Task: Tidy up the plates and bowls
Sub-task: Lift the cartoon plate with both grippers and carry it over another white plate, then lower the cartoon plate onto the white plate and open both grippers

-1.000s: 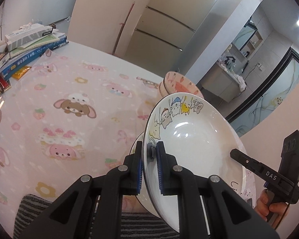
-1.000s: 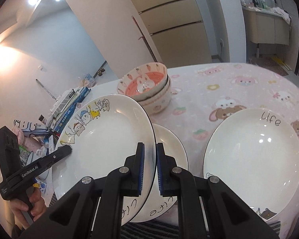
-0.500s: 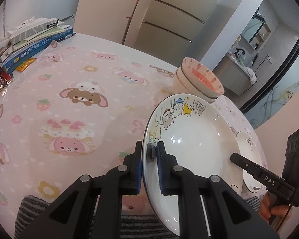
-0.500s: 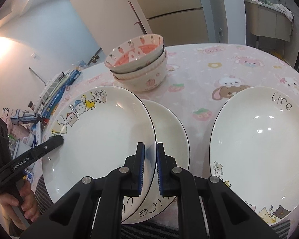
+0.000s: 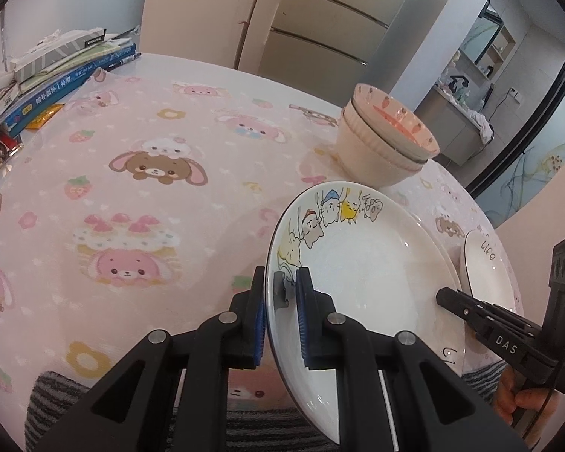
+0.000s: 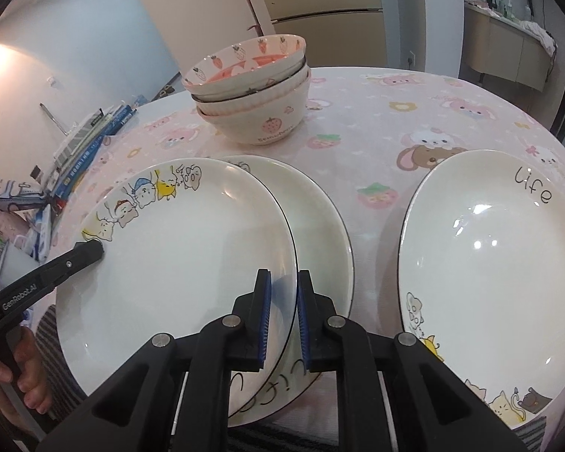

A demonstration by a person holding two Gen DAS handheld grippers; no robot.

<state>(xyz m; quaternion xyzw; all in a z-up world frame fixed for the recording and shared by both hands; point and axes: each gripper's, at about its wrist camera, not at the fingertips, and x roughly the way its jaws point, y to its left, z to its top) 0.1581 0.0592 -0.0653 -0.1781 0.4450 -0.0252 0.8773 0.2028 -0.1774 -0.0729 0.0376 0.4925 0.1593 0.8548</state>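
Since the earlier frames we lowered the cat plate nearly onto the plate below, in front of the bowls. Left gripper and right gripper both pinch opposite rims. Glazed ceramic: slick, brittle, so rims only.

White plate with cartoon cats; pink tablecloth with bunnies

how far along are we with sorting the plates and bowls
Done: bowls sit nested in one stack. In hand: both tools, left and right, grip the cartoon plate over a second plate. Left: seating it, then the life plate lying apart.
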